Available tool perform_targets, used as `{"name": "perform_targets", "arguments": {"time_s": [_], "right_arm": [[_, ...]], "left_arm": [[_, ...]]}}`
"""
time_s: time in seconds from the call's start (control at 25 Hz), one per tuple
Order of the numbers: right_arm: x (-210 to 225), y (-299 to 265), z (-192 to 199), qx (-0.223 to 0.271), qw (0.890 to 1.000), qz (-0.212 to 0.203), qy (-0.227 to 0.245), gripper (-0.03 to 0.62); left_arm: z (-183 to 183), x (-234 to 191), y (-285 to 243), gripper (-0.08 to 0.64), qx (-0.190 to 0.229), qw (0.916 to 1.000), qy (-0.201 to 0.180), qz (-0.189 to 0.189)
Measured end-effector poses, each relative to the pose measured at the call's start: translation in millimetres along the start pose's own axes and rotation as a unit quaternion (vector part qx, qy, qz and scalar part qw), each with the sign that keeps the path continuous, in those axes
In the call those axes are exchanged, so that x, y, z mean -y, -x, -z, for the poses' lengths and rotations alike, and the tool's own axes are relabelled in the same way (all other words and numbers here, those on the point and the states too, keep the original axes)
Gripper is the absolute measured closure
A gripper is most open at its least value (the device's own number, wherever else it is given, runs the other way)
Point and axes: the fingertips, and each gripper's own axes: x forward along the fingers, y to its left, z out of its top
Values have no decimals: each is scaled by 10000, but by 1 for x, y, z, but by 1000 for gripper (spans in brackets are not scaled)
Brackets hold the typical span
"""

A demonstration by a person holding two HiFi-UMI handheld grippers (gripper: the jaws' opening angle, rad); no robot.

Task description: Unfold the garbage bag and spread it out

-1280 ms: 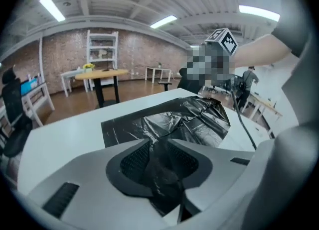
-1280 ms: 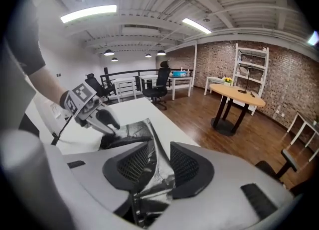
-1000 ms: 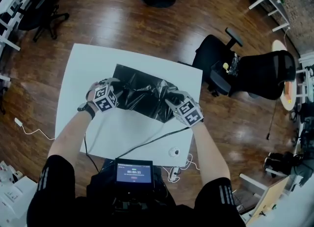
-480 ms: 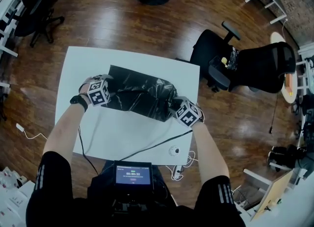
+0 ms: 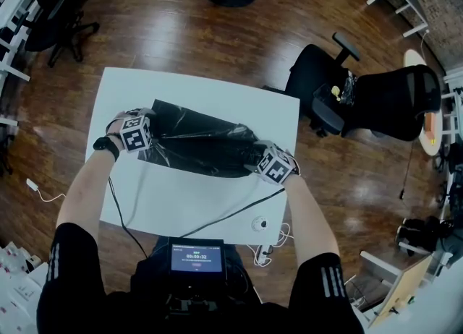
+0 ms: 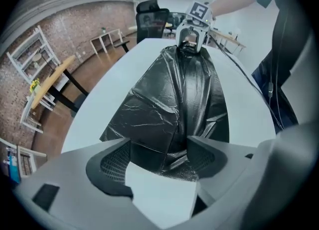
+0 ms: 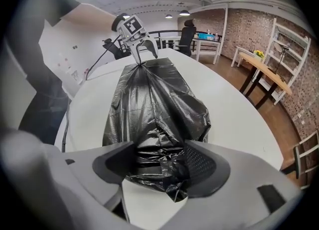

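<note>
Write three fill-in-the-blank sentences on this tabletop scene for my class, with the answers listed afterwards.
1. The garbage bag is ___ in colour.
2. It lies stretched out on a ___ table.
3. Around the table, the floor is made of ___.

Missing words: black; white; wood.

Seen from the head view, the marker cubes and hands hide the jaws of the left gripper (image 5: 139, 136) and right gripper (image 5: 269, 160). Both have just been opening wide with the garbage bag (image 5: 202, 148) between them, and they cover its two ends. The readout on the screen (image 5: 197, 256) is too small to read. A small round object (image 5: 258, 223) on the table (image 5: 166, 188) cannot be identified. The bottom edge cuts off the person's sleeves (image 5: 72, 267).
</note>
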Motion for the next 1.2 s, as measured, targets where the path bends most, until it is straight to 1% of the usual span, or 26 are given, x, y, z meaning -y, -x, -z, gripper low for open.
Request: {"name": "perform_targets", "arguments": {"time_s": [0.16, 0.24, 0.32, 0.4, 0.48, 0.52, 0.6, 0.72, 0.76, 0.8, 0.84, 0.92, 0.96, 1.04, 1.12, 1.2], "right_arm": [[-1, -3, -7, -42, 9998, -58, 163, 233], [-1, -4, -9, -16, 9998, -77, 197, 232], [-1, -5, -9, -34, 9998, -64, 186, 232], [-2, -5, -9, -42, 9998, -32, 173, 232], [-1, -5, -9, -31, 9998, -20, 180, 232], [-1, -5, -8, -42, 9998, -22, 174, 232], [-2, -5, -7, -65, 9999, -34, 145, 232], [-3, -4, -9, -70, 9999, -31, 117, 232], [-4, -4, -10, -70, 9999, -23, 113, 232], [-5, -5, -10, -67, 9999, -17, 113, 232], [-5, -5, -11, -56, 9999, -13, 121, 232], [-6, -6, -12, -25, 9999, -6, 152, 232], [-7, -6, -12, -31, 9999, -7, 160, 232], [-8, -5, -11, -51, 9998, -6, 182, 231], [-9, -5, -11, -42, 9998, -1, 199, 229], [-9, -5, -10, -22, 9998, 8, 209, 227]], "left_arm": [[10, 0, 4, 195, 36, 9996, 279, 14], [12, -1, 5, 189, 95, 9992, 398, -43], [14, -2, 8, 187, 155, 9991, 354, -170], [13, -2, 15, 187, 226, 9991, 177, -299], [6, -4, 24, 187, 411, 9983, 2, -411], [-1, -4, 29, 187, 569, 9974, -44, -432], [-17, -3, 38, 189, 937, 9950, -29, -335], [-34, 1, 36, 189, 1285, 9915, 208, -8], [-37, -2, 33, 189, 1343, 9904, 338, 30], [-40, -7, 31, 189, 1397, 9890, 485, -16], [-42, -16, 29, 190, 1462, 9871, 636, -160], [-45, -42, 29, 205, 1578, 9804, 953, -692], [-43, -57, 29, 215, 1575, 9759, 1131, -1006], [-34, -81, 25, 218, 1383, 9690, 1369, -1523], [-22, -94, 17, 218, 1043, 9681, 1354, -1831], [-12, -98, 11, 218, 801, 9682, 1266, -2003]]}}
